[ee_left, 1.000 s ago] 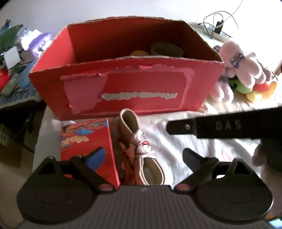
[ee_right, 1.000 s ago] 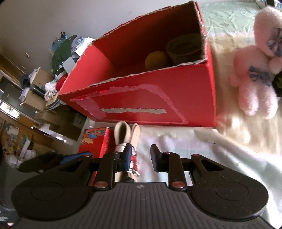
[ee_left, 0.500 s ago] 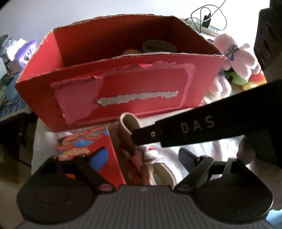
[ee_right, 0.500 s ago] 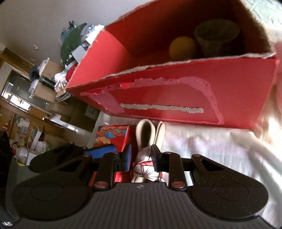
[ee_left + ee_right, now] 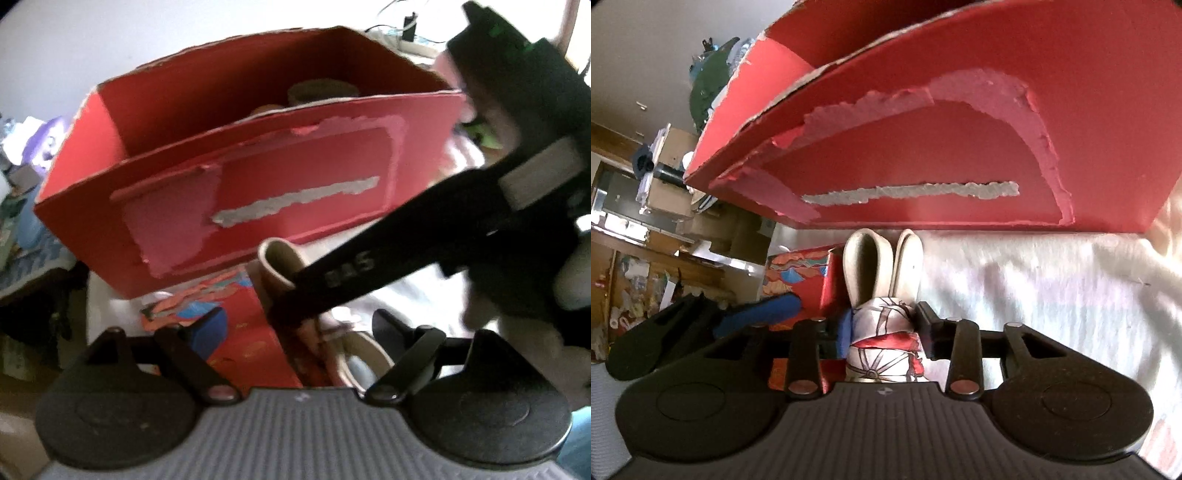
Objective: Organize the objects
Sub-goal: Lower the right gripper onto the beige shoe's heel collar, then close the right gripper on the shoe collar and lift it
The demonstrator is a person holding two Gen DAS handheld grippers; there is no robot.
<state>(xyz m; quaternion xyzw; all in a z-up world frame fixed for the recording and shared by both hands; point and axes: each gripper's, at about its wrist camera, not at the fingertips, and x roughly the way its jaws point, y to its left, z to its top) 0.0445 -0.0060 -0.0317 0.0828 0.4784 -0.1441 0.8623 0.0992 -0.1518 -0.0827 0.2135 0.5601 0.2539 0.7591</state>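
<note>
In my left wrist view, a plain pale wall fills the upper left of the frame. At the top right, a black plug with thin dark cables sits on a light strip, blurred. At the left edge I see a purple-and-white package and, below it, a blue patterned cloth.

In my right wrist view, a rumpled white cloth covers the surface at centre right. At the upper left stands a dark green rounded object. Below it are brown cardboard boxes, and cluttered wooden shelves line the left edge.
</note>
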